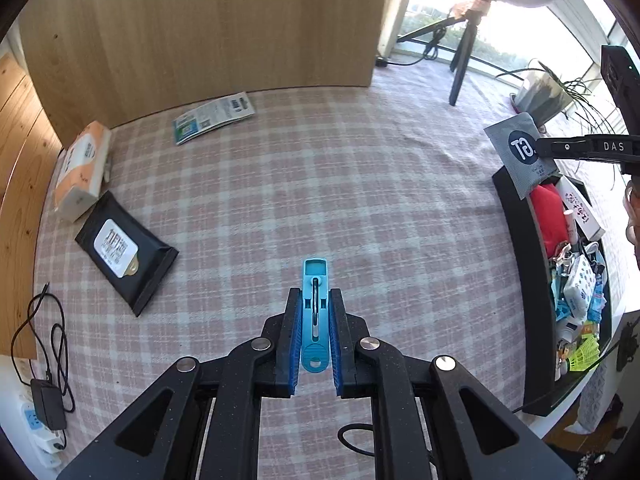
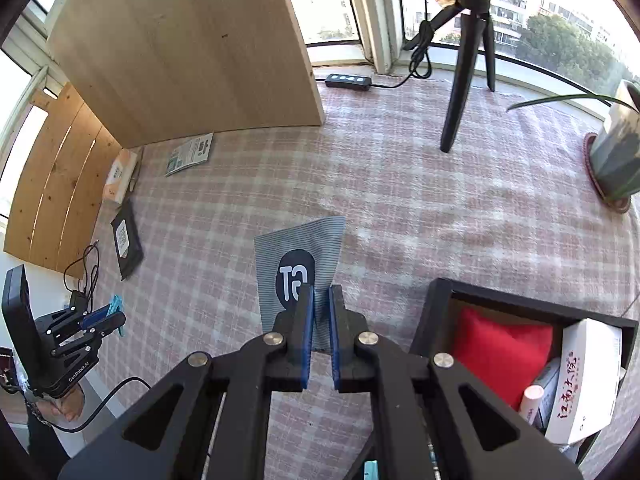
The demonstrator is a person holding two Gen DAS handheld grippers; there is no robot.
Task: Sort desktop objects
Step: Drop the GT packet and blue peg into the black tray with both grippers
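My left gripper (image 1: 315,296) is shut on a blue plastic clip (image 1: 315,312), held above the pink checked tablecloth (image 1: 360,184). My right gripper (image 2: 319,294) is shut on a grey striped sachet (image 2: 302,258) with a black round logo, lifted clear of the cloth. In the left wrist view the same sachet (image 1: 520,152) hangs from the right gripper (image 1: 540,147) over the near edge of the black box (image 1: 520,240). The right wrist view shows the left gripper (image 2: 116,314) with the clip (image 2: 116,304) at the far left.
The black box (image 2: 436,308) holds a red pouch (image 2: 496,348), a white carton (image 2: 584,380) and several small items. On the cloth lie a black wipes pack (image 1: 124,252), an orange tissue pack (image 1: 82,168) and a leaflet (image 1: 214,118). A wooden panel (image 1: 200,32), tripod (image 2: 464,60) and plant pot (image 2: 616,152) stand behind.
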